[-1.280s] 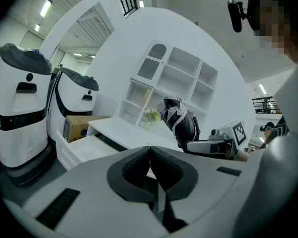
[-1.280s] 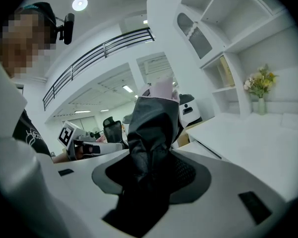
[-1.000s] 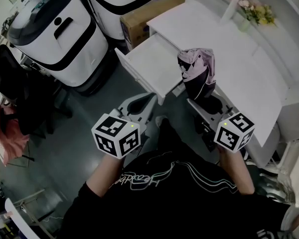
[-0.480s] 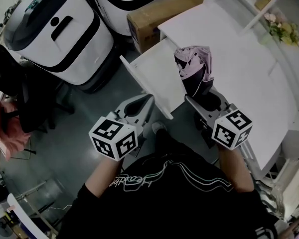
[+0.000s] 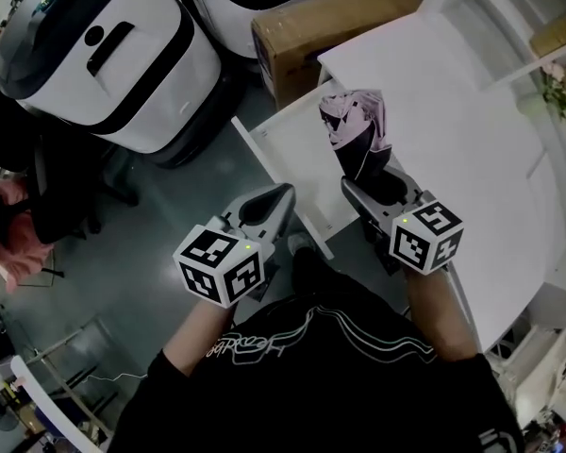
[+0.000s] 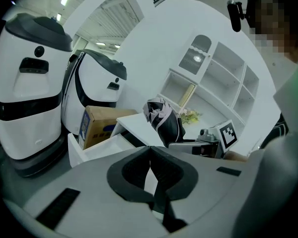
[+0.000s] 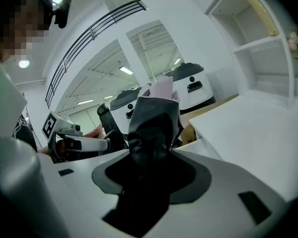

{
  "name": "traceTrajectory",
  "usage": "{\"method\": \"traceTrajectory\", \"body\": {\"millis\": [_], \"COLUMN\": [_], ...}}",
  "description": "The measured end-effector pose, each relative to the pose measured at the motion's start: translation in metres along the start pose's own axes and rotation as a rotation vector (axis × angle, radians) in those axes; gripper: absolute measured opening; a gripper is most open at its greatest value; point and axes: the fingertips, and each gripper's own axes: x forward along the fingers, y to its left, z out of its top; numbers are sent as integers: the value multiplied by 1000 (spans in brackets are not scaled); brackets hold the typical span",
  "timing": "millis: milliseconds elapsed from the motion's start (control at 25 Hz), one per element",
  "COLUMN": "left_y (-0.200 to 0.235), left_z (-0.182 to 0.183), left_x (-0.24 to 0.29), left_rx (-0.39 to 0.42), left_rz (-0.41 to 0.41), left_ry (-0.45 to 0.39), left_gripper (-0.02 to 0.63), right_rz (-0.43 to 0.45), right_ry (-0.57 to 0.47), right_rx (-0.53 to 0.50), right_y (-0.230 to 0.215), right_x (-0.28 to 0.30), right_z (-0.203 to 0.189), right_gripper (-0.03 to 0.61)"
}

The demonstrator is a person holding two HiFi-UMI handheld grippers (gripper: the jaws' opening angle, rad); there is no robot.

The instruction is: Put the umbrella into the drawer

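Right now we hold the umbrella [image 5: 357, 130] in the right gripper [image 5: 366, 182]. Its two fingers are clamped on the black lower part of the folded umbrella, which fills the gap between them in the right gripper view. The umbrella sticks up and forward out of the jaws, with its bunched pink and black cloth at the far end.

From the head view, the umbrella sits over the right edge of the open drawer [image 5: 288, 144], where the drawer meets the white desk [image 5: 453, 130]. We cannot tell whether it touches either of them. The drawer is pulled out from the desk towards us, and its white inside shows.

Our left gripper [image 6: 150, 147] is beside the right one, to its left, at the near corner of the drawer. Its fingers are together at the tips, with nothing between them.

Beyond the drawer a cardboard box [image 5: 330, 22] stands on the floor against the desk. Left of the box are two large white machines [image 5: 113, 55] with black bands. Some flowers [image 5: 561, 92] sit at the far right of the desk.
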Motion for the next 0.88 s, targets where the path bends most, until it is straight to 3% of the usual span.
{"method": "traceTrajectory", "body": {"millis": [360,880], "left_y": [49,89], "left_z": [-12,-33], "left_x": [23,31], "left_rx": [-60,-124], "left_rz": [68,126], "left_ry": [32,89], "left_gripper": [20,20], "right_rz": [-45,-123], "right_ry": [142,409], "right_rx": [-58,-52], "right_y": [-55,-126], "right_x": [79,165], "right_z": [-30,-129], "right_gripper": [216,216]}}
